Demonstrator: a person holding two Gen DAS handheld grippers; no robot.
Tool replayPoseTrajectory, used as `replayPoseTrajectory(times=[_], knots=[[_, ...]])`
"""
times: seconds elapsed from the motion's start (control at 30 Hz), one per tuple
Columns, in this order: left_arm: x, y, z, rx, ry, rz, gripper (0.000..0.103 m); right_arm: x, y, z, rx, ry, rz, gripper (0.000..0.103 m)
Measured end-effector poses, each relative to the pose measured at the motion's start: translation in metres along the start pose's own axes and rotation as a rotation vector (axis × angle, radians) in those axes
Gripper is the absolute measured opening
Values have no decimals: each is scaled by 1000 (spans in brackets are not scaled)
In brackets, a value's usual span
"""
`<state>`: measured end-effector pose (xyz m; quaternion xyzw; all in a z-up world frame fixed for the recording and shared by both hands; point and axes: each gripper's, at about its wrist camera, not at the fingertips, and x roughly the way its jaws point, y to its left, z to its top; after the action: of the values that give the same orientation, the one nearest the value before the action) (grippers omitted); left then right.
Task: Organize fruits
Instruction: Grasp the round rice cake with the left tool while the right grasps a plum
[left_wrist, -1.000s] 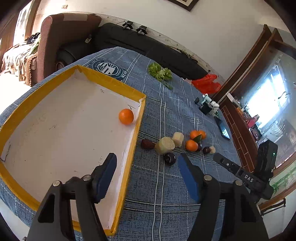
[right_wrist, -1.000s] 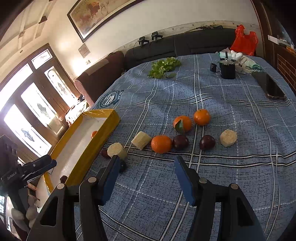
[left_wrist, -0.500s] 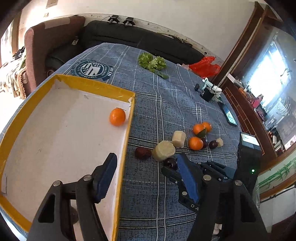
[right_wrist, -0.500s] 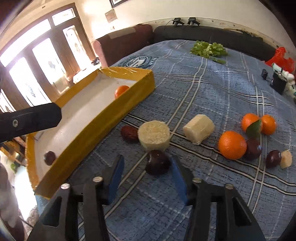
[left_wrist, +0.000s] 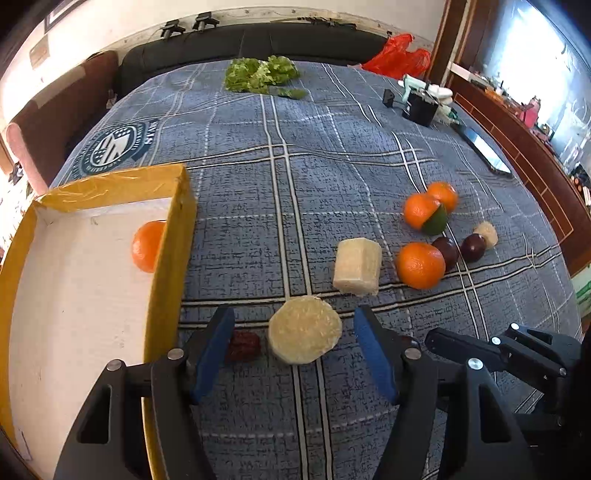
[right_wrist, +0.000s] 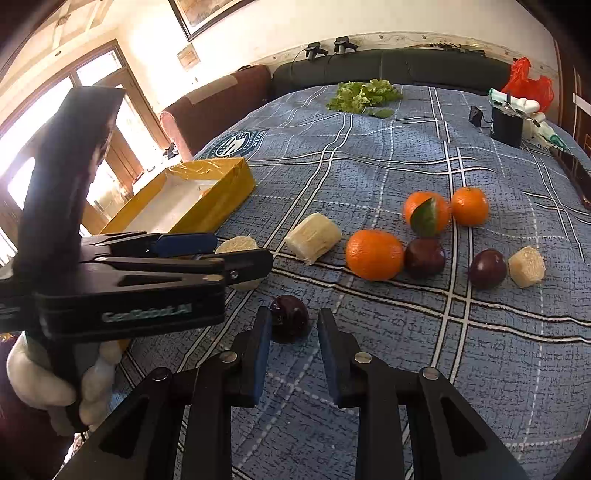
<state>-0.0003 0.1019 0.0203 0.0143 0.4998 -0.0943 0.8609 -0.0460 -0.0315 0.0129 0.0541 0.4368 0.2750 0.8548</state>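
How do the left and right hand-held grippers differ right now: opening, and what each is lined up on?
The left hand-held gripper is spread wide; the right hand-held gripper is much narrower. The left frames the pale round slice, with a dried red fruit beside it; the right closes around a dark plum. Both are low over the cloth, gripping nothing yet.

The round orange mandarin (left_wrist: 147, 246) is half hidden behind the yellow cardboard tray's (left_wrist: 173, 254) wall. The small dark red wrinkled fruit (left_wrist: 243, 346), beside that tray, sits partly behind the left gripper's (left_wrist: 293, 356) blue finger.
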Motion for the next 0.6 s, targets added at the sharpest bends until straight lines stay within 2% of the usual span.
replayPoseTrajectory(times=[0.03, 0.07, 0.23, 0.37, 0.6], knots=[[2, -2, 0, 7, 8, -4, 41, 0, -1, 0, 4, 0, 5, 29], [6, -4, -1, 19, 19, 1, 37, -1, -3, 0, 7, 0, 10, 29], [10, -11, -6, 58, 8, 48, 36, 1, -3, -2, 10, 8, 33, 29], [-3, -3, -9, -8, -20, 21, 36, 5, 1, -2, -9, 13, 33, 30], [-70, 38, -30, -152, -144, -16, 36, 14, 14, -4, -67, 30, 8, 30]])
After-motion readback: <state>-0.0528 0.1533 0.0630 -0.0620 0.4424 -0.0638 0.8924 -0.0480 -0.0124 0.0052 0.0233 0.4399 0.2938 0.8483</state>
